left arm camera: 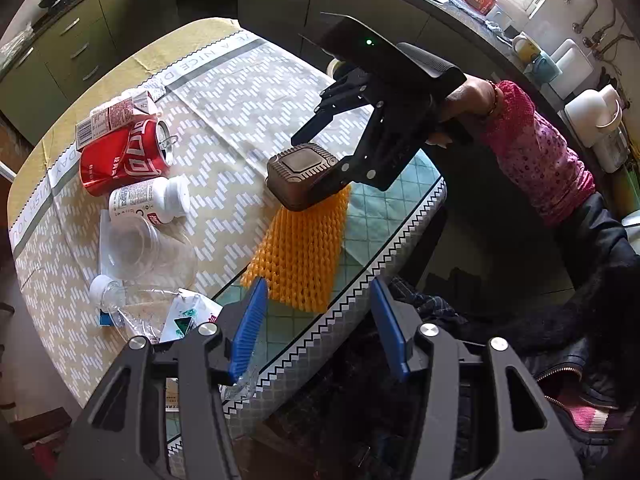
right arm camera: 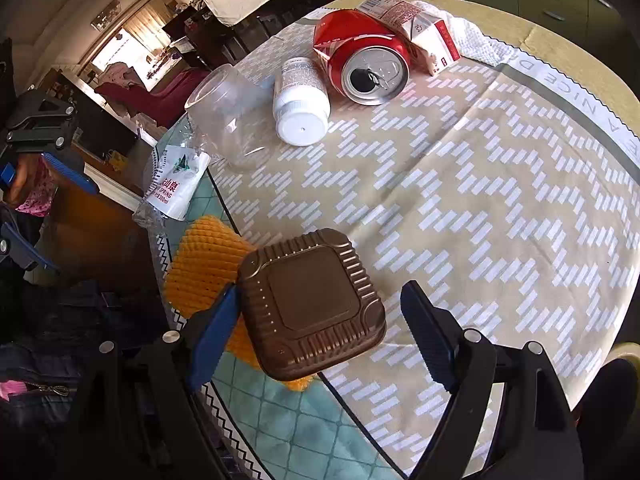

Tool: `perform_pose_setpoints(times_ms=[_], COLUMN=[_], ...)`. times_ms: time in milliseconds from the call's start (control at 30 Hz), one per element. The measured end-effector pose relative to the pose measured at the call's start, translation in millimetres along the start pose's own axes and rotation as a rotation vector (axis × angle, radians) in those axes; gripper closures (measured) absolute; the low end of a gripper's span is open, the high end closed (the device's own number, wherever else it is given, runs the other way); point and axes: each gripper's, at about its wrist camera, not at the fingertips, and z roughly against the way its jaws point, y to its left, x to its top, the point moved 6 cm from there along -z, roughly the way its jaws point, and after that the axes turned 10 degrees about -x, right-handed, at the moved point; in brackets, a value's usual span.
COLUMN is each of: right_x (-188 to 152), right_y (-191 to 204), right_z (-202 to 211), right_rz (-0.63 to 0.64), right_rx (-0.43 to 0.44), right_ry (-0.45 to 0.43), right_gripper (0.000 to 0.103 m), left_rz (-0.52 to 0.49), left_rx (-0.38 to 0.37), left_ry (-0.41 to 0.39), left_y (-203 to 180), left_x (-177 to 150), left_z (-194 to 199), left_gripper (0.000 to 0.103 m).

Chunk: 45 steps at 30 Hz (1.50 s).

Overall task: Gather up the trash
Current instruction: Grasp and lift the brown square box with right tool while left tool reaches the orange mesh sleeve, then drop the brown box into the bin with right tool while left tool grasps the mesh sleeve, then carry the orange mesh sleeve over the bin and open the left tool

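Blue pads on our left gripper (left arm camera: 320, 320) stand apart with nothing between them, hanging over the near edge of the worktop (left arm camera: 248, 92) just beside the orange foam net (left arm camera: 300, 248). Our right gripper (right arm camera: 320, 320) has its jaws released around the brown tray (right arm camera: 312, 304): the left pad lies at the tray's edge, while the right pad stands clear of it. We cannot tell whether the left pad touches. This tray sits upside down, partly on the orange foam net. Further across the worktop lies the remaining trash: a crushed red can (left arm camera: 124, 156), a carton (left arm camera: 112, 116) touching it, a white pill bottle (left arm camera: 152, 198), a clear cup (left arm camera: 140, 248) and a crumpled water bottle (left arm camera: 140, 308). A pink sleeve (left arm camera: 532, 148) shows behind the right gripper.
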Motion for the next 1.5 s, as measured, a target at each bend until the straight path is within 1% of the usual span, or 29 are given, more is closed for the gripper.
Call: perform_pose_setpoints(times_ms=[33,200,300,400,467,567,633,700,800,833,867,900,933,967,1000,1033,1067,1133,1167,1200,1267,1367,1500], right_x=[0,-3,-7,-19,-33,-62,-85,-108,-143,-153,-162,-169,-175,-180,-183,-185,-187,-188,-189,-190,-191,-196,-205], right_y=[0,-1,-7,-19,-33,-58,-82,-109,-148,-161,-172,-183,-193,-201,-208,-215,-220,-231,-234,-236,-235,-226,-196], right_z=[-2,7,29,60,81,110,124,135,138,138,135,132,128,125,120,116,110,101,98,97,97,117,150], right_rz=[-0.01,-0.043,-0.078,-0.131,-0.174,-0.268,-0.35,-0.439,-0.571,-0.607,-0.636,-0.666,-0.689,-0.7,-0.705,-0.716,-0.722,-0.735,-0.741,-0.749,-0.767,-0.792,-0.808], right_rx=[0.014,-0.007,-0.039,-0.097,-0.139,-0.204,-0.258,-0.322,-0.416,-0.453,-0.479,-0.499,-0.521,-0.538,-0.545,-0.549,-0.553,-0.573,-0.572,-0.57,-0.561,-0.543,-0.556], right_ry=[-0.004,-0.062,-0.108,-0.167,-0.199,-0.236,-0.248,-0.246,-0.222,-0.206,-0.195,-0.182,-0.165,-0.153,-0.147,-0.141,-0.132,-0.115,-0.108,-0.109,-0.127,-0.191,-0.284], right_gripper=[0.039,0.04,0.04,0.04,0.04,0.039,0.039,0.039,0.039,0.039,0.039,0.039,0.039,0.039,0.039,0.038,0.037,0.034,0.033,0.03,0.03,0.03,0.03], left_rz=[-0.004,-0.018,-0.035,-0.058,-0.071,-0.095,-0.12,-0.136,-0.148,-0.146,-0.14,-0.14,-0.141,-0.132,-0.117,-0.102,-0.09,-0.095,-0.1,-0.102,-0.108,-0.118,-0.144], left_rx=[-0.001,-0.004,-0.012,-0.01,-0.005,0.036,0.062,0.085,0.099,0.107,0.107,0.126,0.138,0.134,0.123,0.106,0.083,0.099,0.094,0.091,0.093,0.092,0.075], left_ry=[0.007,0.035,0.064,0.109,0.144,0.188,0.22,0.246,0.273,0.281,0.292,0.293,0.29,0.289,0.286,0.284,0.286,0.279,0.278,0.274,0.266,0.246,0.195], left_y=[-1,-2,-2,-1,0,4,6,7,8,9,9,11,12,12,14,15,14,18,18,16,12,4,-12], left_x=[0,6,13,19,22,25,25,24,24,24,22,22,22,23,24,25,25,27,27,28,30,42,70], left_z=[-3,-15,-29,-50,-64,-85,-97,-108,-121,-124,-127,-128,-127,-126,-124,-123,-121,-117,-116,-113,-108,-97,-77], left_gripper=[0.052,0.05,0.049,0.048,0.045,0.038,0.036,0.035,0.035,0.038,0.05,0.053,0.061,0.07,0.075,0.087,0.091,0.092,0.092,0.092,0.093,0.093,0.093])
